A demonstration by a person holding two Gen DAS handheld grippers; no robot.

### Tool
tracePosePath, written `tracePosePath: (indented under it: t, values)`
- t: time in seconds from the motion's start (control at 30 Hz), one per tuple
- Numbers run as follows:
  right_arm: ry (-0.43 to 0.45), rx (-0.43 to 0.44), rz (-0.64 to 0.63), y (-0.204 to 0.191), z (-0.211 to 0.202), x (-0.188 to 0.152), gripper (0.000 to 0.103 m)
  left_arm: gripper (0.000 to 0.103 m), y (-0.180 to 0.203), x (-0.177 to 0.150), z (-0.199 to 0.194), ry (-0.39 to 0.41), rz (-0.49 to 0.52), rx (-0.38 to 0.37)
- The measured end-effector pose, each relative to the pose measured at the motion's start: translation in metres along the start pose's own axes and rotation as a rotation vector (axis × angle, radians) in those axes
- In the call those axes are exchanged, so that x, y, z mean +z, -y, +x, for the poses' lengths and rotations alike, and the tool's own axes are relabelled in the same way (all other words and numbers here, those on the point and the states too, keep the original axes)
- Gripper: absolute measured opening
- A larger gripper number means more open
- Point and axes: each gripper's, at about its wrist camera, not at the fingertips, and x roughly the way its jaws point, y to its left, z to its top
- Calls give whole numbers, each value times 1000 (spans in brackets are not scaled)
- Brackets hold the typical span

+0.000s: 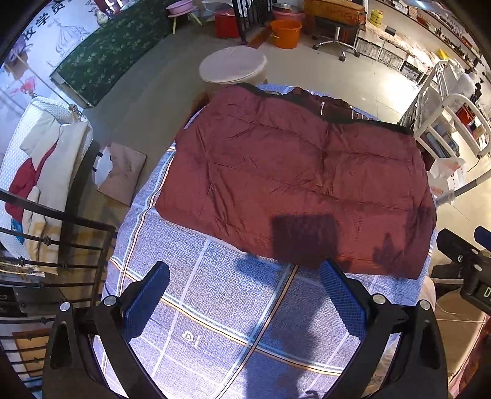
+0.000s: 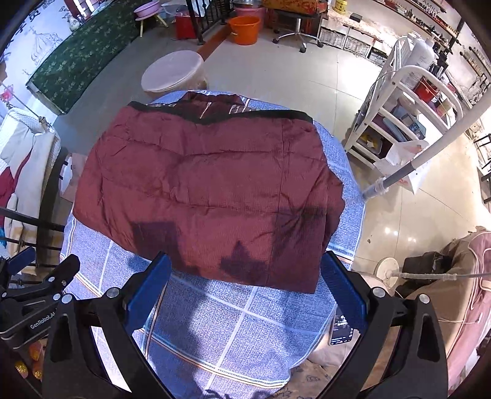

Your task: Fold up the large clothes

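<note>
Left tool (image 1: 244,284): spread wide, gripping nothing.
Right tool (image 2: 245,276): spread wide, empty.
Jacket (image 1: 294,181): folded on the surface (image 1: 214,307), just ahead of both tools.
Risk: puffy layers springing apart or sliding over the far edge if only the top layer gets pinched.
Orange bucket (image 1: 285,33): far ahead on the floor; contents hidden.

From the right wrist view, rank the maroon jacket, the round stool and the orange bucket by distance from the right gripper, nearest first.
1. Maroon jacket: on the table just ahead of the open right gripper.
2. Round stool: on the floor past the table's far edge, slightly left.
3. Orange bucket: farthest, at the back of the room.
</note>
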Motion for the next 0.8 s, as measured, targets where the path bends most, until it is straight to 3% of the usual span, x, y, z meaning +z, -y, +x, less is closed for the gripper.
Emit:
tracePosePath:
  t: [0.8]
  values:
    - [35, 42, -7, -6, -12, -1, 96, 97, 14, 2, -12, 20, 64, 108]
